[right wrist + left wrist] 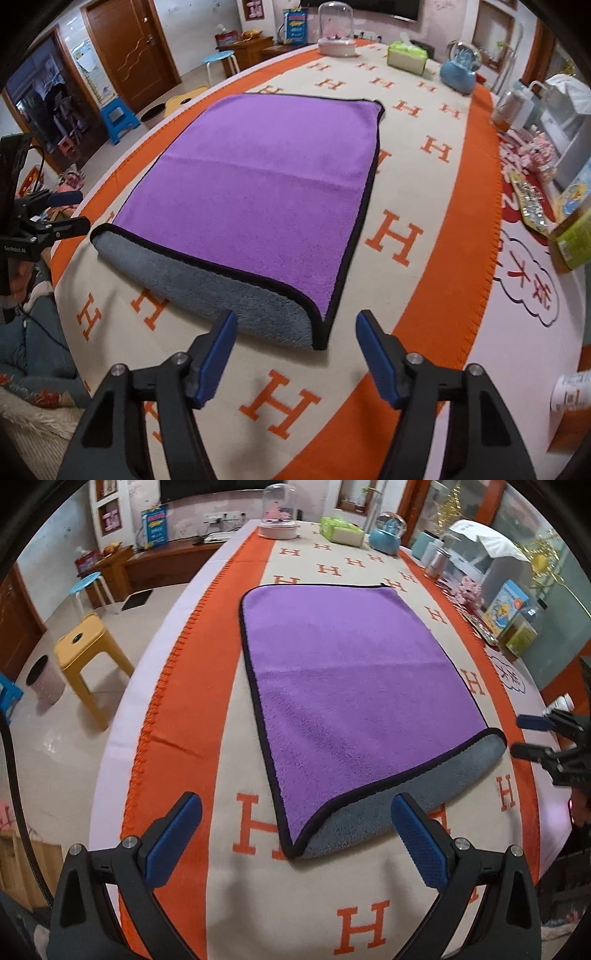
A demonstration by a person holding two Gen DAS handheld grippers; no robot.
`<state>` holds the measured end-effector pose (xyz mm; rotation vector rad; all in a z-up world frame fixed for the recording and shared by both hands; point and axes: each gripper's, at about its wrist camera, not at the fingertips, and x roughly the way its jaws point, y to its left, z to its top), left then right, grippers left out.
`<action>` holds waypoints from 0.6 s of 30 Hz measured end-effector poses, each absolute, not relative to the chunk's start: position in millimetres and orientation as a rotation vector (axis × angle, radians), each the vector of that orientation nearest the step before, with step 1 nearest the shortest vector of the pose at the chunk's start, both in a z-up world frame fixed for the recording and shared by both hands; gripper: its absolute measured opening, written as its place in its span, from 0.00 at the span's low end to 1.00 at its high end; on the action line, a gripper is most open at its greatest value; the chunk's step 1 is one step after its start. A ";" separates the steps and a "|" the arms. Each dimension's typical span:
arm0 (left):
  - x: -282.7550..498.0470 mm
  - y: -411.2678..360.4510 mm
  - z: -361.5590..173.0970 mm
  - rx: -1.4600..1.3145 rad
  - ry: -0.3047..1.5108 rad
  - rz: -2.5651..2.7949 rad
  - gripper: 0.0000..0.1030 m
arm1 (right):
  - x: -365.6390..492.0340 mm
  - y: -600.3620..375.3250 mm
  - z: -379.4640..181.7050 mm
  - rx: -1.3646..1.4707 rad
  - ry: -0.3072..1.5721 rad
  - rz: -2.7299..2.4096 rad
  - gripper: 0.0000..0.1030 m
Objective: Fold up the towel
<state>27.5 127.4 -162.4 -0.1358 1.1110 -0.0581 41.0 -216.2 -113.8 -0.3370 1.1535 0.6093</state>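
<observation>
A purple towel point(351, 686) with a black hem lies flat on the table, its near edge rolled over and showing the grey underside point(391, 812). It also shows in the right wrist view point(258, 192), grey fold point(236, 295) nearest. My left gripper point(295, 823) is open and empty, just above the table at the towel's near left corner. My right gripper point(295, 339) is open and empty at the near right corner. Each gripper shows at the edge of the other's view: the right point(524, 734), the left point(70, 210).
An orange-and-cream blanket with H letters point(255, 830) covers the table. At the far end stand a glass dome point(279, 513), a tissue box point(340, 530) and a blue globe point(386, 535). Boxes and bottles point(509, 609) line the right edge. Stools point(88, 653) stand on the floor to the left.
</observation>
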 end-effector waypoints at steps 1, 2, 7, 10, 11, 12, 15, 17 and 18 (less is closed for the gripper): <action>28.7 126.9 -163.0 -0.135 1.114 -0.076 0.97 | 43.5 -217.1 -115.7 -0.336 1.159 0.616 0.60; 29.8 126.5 -163.4 -0.136 1.117 -0.096 0.97 | 46.8 -218.1 -117.9 -0.336 1.166 0.626 0.59; 32.8 119.6 -161.0 -0.111 1.107 -0.191 0.96 | 58.3 -219.6 -125.9 -0.323 1.199 0.678 0.52; 34.1 115.3 -161.8 -0.081 1.107 -0.227 0.94 | 63.6 -216.9 -131.0 -0.332 1.215 0.697 0.47; 34.8 113.9 -162.2 -0.077 1.111 -0.238 0.93 | 64.8 -215.6 -132.7 -0.337 1.219 0.704 0.46; 35.5 112.6 -162.5 -0.074 1.115 -0.251 0.92 | 65.5 -214.9 -134.0 -0.338 1.224 0.709 0.46; 36.1 109.7 -163.2 -0.059 1.117 -0.286 0.90 | 66.6 -212.8 -137.4 -0.340 1.237 0.729 0.44; 38.4 108.9 -164.2 -0.053 1.124 -0.305 0.85 | 67.1 -211.9 -138.8 -0.340 1.246 0.740 0.39; 39.8 109.0 -165.1 -0.054 1.132 -0.316 0.80 | 67.2 -211.4 -139.4 -0.338 1.250 0.747 0.36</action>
